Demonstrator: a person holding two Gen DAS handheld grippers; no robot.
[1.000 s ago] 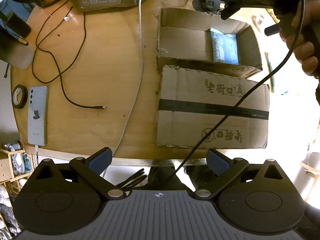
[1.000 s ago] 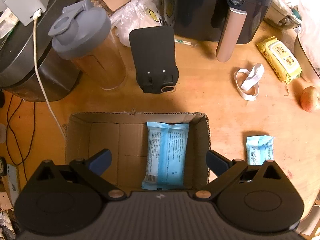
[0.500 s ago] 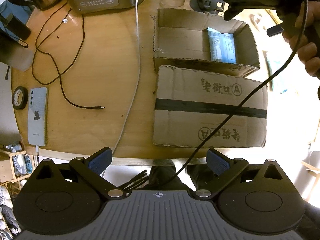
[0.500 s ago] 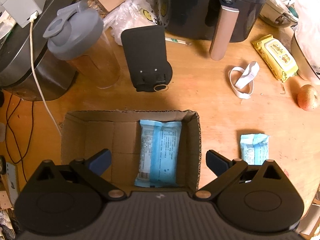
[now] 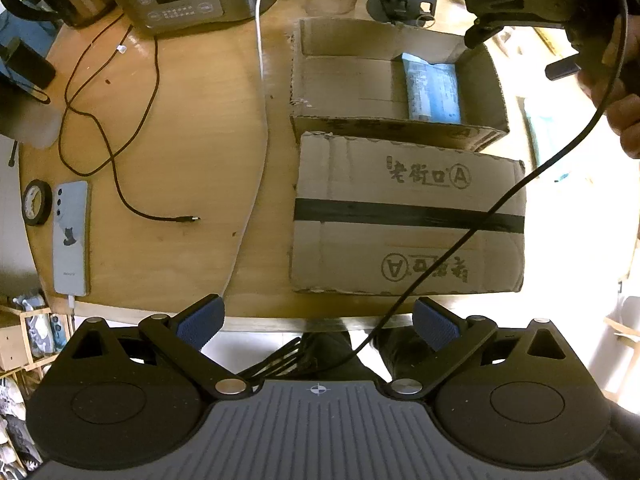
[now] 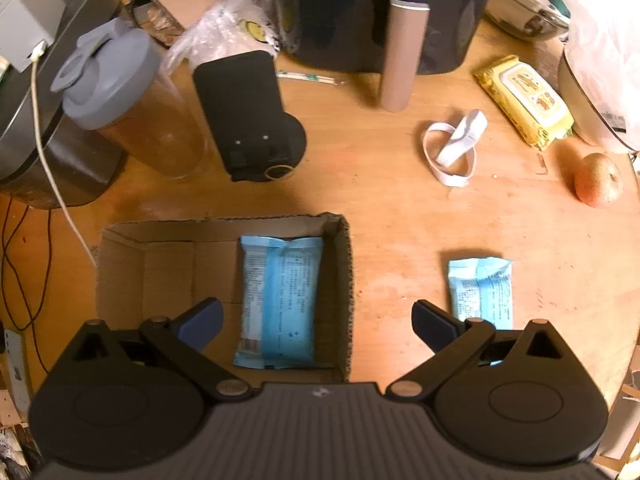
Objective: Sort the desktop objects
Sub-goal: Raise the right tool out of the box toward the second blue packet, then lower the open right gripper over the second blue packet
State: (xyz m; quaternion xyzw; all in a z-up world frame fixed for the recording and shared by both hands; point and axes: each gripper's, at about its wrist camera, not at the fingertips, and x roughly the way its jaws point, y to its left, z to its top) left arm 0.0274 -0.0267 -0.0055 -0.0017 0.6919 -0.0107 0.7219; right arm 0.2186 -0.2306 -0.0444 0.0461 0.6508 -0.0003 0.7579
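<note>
An open cardboard box (image 6: 168, 264) (image 5: 348, 80) sits on the round wooden table, with one light-blue packet (image 6: 280, 300) (image 5: 432, 88) lying flat in its right half. A second light-blue packet (image 6: 480, 292) lies on the bare table to the right of the box. My right gripper (image 6: 316, 322) hovers open above the box's right wall, empty; in the left wrist view it hangs over the box's far right corner, held by a hand (image 5: 624, 112). My left gripper (image 5: 318, 322) is open and empty, off the table's near edge.
The box's folded-out flap (image 5: 408, 216) covers the near table. A phone (image 5: 72, 236), tape roll (image 5: 36, 202) and black cable (image 5: 116, 184) lie at left. Behind the box stand a shaker bottle (image 6: 120, 100), black stand (image 6: 248, 120), air fryer (image 6: 384, 12); white band (image 6: 452, 148), yellow wipes (image 6: 524, 100), apple (image 6: 598, 180) at right.
My right gripper has drifted right and back, so the box and the loose packet sit further left and lower in its view. The left gripper's view rose slightly. Both stay open.
</note>
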